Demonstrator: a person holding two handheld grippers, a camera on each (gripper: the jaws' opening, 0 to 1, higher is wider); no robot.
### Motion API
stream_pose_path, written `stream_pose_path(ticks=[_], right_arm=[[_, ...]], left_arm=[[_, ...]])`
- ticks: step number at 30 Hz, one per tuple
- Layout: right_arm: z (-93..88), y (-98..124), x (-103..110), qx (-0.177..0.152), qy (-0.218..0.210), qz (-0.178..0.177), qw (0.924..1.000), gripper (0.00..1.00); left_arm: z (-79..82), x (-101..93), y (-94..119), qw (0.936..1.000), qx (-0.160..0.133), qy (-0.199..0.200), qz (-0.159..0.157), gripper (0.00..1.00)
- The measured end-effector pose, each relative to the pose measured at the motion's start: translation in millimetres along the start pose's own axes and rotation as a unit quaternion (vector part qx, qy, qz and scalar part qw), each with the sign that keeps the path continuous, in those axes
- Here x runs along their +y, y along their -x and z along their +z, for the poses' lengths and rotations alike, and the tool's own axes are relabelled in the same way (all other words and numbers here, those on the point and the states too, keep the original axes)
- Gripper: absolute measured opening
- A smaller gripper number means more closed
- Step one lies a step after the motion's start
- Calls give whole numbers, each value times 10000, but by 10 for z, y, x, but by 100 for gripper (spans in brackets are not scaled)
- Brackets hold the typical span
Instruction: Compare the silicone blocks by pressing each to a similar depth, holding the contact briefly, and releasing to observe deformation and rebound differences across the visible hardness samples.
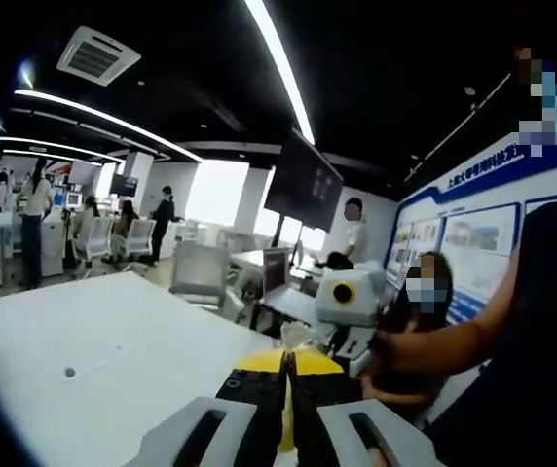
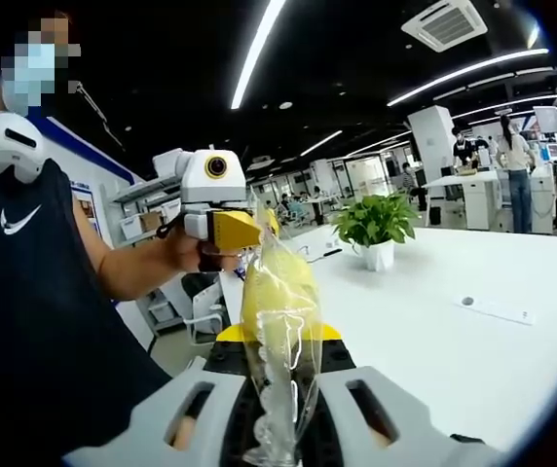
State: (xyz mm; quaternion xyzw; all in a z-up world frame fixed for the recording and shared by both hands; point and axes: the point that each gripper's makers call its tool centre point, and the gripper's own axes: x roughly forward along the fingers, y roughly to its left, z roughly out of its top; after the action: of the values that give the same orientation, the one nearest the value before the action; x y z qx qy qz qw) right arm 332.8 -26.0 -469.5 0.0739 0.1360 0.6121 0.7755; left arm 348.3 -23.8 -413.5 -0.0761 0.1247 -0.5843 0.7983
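Above the table: both grippers are held up in the air off its near edge, facing each other, with one bag between them.
Right gripper (image 2: 278,389): jaws closed nearly together on the bag, which comes up out of the narrow gap between them.
Bag (image 2: 278,321): clear crinkled plastic with a yellow block inside; its long axis runs along the right jaws and away from them, the far end reaching the left gripper. The near end is twisted thin at the bottom of the right gripper view.
Left gripper (image 2: 232,230): seen head-on in the right gripper view, its yellow tips closed on the bag's far end, a hand wrapped round it.
Left gripper, own view (image 1: 286,384): jaws pressed together with only a thin seam between them; a pale crinkled bit of the bag (image 1: 296,336) shows just past the tips.
Right gripper, seen from the left (image 1: 349,304): white body facing this way, just beyond the bag, held by a hand.
Table (image 2: 454,350): white, broad, below and to one side of the bag, not touching it.
Plant (image 2: 376,226): green, in a white pot, standing on the table well beyond the bag.
Person (image 2: 35,292): dark shirt, standing at the table's edge, arms out to both grippers.
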Motion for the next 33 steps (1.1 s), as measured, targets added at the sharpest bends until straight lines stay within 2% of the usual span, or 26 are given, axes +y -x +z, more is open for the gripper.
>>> stream_pose_path(ticks=[5,7,21,23,26,29,31,32,33], right_arm=[[-17,1,-7,31,-4,28,10000,1],[-30,-4,-1,76,13,43,10000,1],[39,84,-89,-50,35,75,10000,2],[81,89,-103,-197,37,74,9998,4],[151,82,-122,-486,571,46,9972,7],[146,68,-138,-497,404,144,9978,10],[153,50,-148,-555,474,161,9972,12],[159,36,-166,-569,437,150,9973,14],[168,12,-182,-603,416,107,9973,23]], left_arm=[[-12,-1,0,10000,-4,-71,27,0],[-33,5,1,9997,155,8,167,0],[52,-21,-93,9997,-14,-83,228,0],[87,-12,-102,9996,-87,-33,255,0],[139,-22,-101,9996,-167,-16,245,0],[158,-17,-97,9994,-175,-67,288,0],[171,-8,-81,9992,-234,-5,314,0],[179,1,-74,9990,-283,46,341,0],[198,-7,-72,9988,-350,80,321,0]])
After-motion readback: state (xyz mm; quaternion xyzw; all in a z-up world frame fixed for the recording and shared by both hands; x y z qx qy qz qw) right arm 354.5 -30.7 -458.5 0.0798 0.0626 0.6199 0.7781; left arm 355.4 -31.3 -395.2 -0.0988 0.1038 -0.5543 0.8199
